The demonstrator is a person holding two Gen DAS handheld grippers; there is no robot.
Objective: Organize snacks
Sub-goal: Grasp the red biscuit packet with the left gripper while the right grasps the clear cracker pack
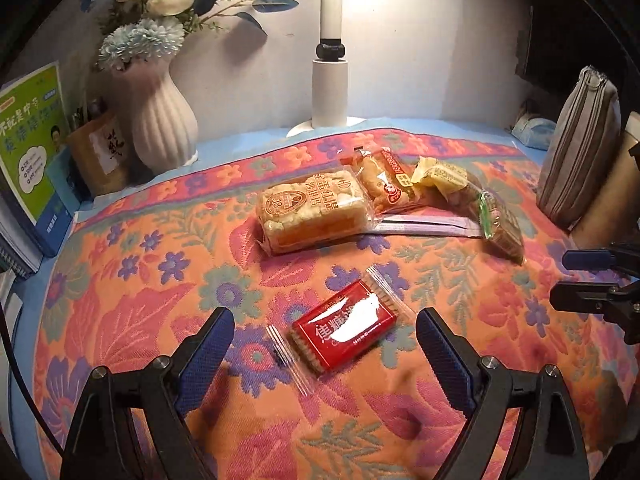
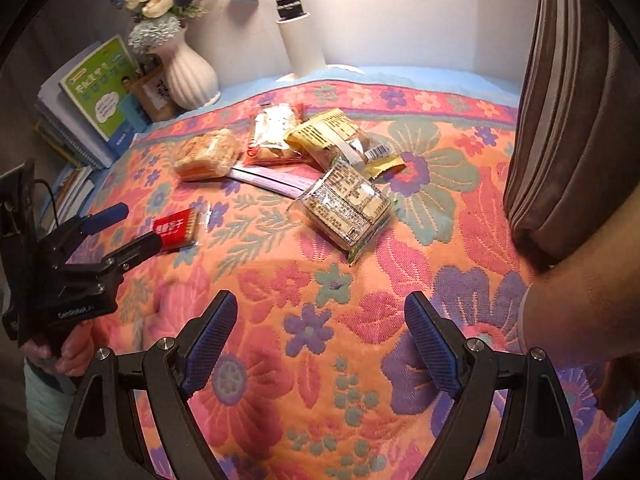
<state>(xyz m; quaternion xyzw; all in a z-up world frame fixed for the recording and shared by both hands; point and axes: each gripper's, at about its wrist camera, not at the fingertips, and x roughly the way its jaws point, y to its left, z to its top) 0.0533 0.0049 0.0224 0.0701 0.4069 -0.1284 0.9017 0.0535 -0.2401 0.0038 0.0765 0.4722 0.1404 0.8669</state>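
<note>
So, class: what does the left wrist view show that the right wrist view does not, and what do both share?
Only the left wrist view shows the grey zip pouch upright at the right edge, and the lamp joint.

Only the right wrist view shows the hand holding the left gripper, a forearm, and the label side of the clear packet.

Both show the floral cloth, red packet, rice cake, vase, green book, and both grippers open.

Black left gripper, blue-padded jaws, silver screws.
</note>
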